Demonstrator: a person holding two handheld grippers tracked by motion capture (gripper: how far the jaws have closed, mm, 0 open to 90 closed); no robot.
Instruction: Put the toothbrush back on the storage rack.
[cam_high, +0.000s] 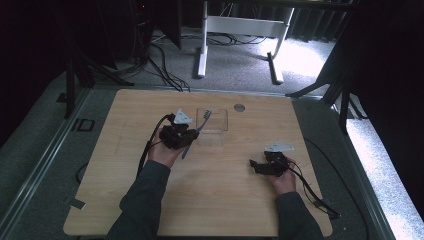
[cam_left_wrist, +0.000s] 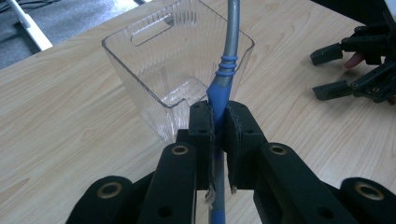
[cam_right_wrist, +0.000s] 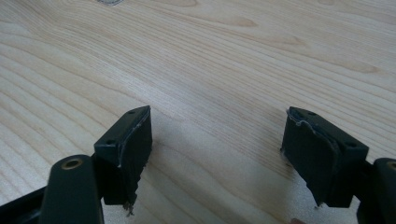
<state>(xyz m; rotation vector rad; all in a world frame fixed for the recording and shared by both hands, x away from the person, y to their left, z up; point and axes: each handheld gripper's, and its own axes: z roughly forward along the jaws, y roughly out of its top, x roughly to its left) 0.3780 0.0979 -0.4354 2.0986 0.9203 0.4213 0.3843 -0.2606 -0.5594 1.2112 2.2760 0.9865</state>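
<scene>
1. The left gripper (cam_left_wrist: 216, 128) pinches a blue-and-grey plastic toothbrush (cam_left_wrist: 227, 60), its head over the clear ribbed plastic tub (cam_left_wrist: 140, 60).
2. The right gripper (cam_right_wrist: 217, 154), jaws spread, sits well right of that tub on the pale wooden table (cam_high: 225, 200).

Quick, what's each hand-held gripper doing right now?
Left hand-held gripper: closed on a toothbrush.
Right hand-held gripper: open, holding nothing.

The toothbrush (cam_left_wrist: 226, 65) head is cut off at the top edge.
</scene>
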